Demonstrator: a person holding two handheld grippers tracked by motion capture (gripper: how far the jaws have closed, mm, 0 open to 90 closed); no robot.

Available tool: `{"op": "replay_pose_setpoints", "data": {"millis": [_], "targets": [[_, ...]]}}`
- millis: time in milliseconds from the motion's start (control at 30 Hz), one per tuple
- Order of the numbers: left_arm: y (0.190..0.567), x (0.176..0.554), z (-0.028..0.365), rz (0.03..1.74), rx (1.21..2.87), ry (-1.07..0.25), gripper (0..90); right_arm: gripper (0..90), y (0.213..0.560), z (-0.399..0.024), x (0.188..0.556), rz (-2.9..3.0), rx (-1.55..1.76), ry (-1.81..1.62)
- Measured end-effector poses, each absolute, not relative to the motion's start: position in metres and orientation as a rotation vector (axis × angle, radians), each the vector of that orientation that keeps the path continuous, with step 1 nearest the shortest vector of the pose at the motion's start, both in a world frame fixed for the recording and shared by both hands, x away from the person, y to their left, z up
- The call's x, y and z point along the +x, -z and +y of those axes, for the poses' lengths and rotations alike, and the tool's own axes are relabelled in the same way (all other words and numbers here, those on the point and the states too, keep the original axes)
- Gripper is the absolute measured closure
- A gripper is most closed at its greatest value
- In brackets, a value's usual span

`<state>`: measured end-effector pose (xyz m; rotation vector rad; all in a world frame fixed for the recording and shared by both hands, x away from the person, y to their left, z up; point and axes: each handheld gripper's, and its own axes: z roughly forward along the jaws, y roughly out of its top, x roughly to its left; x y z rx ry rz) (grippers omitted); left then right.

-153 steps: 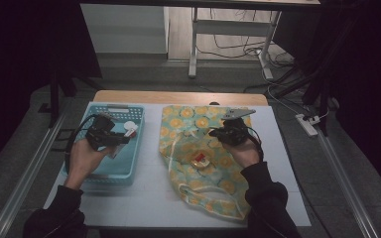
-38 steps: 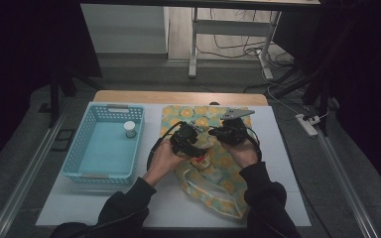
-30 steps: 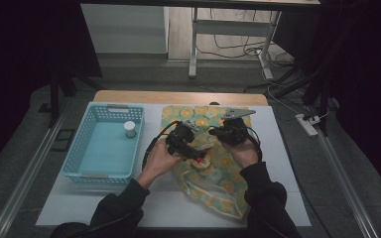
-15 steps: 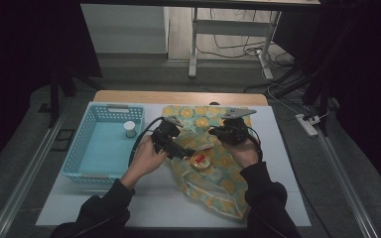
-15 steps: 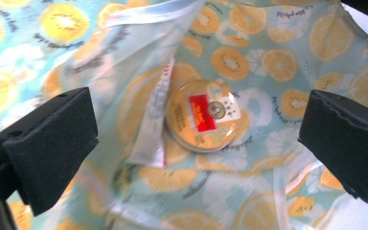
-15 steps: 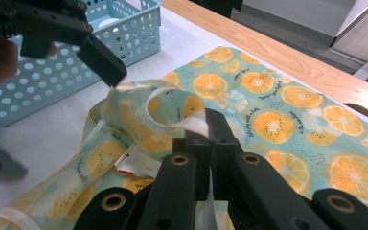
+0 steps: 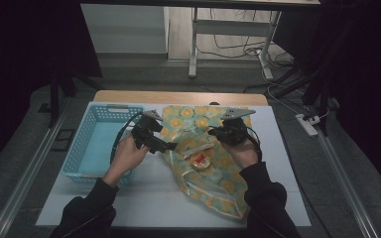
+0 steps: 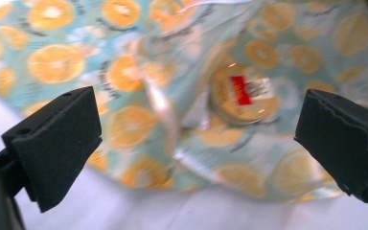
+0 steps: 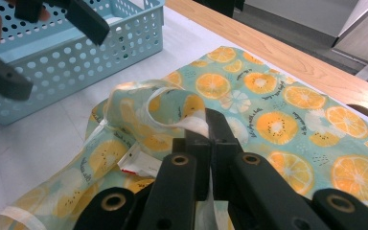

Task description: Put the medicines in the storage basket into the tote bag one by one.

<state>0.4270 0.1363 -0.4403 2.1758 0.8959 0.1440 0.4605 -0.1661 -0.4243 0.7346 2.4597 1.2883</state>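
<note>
Right claw (image 9: 210, 125) pinches thin, crinkly orange-printed bag (image 9: 287, 110); perforated basket (image 9: 76, 52) nearby.

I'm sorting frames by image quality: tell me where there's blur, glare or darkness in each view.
High view: dim, surroundings nearly black, only the table lit. Left gripper view: the orange-print bag is smeared by motion blur and bright at top. Right gripper view: sharp and evenly lit, though the basket is softer.

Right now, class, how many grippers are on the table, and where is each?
2. The left gripper hovers open between the blue basket and the orange-print bag; the right gripper is shut on the bag's handle.
</note>
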Motion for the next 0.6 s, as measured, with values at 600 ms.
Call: {"op": "replay_pose_setpoints", "data": {"millis": [600], "targets": [[0.436, 0.435, 0.208, 1.114, 2.131, -0.318, 0.0, 89.9, 0.426, -0.167, 0.461, 2.459, 0.739, -1.284]]}}
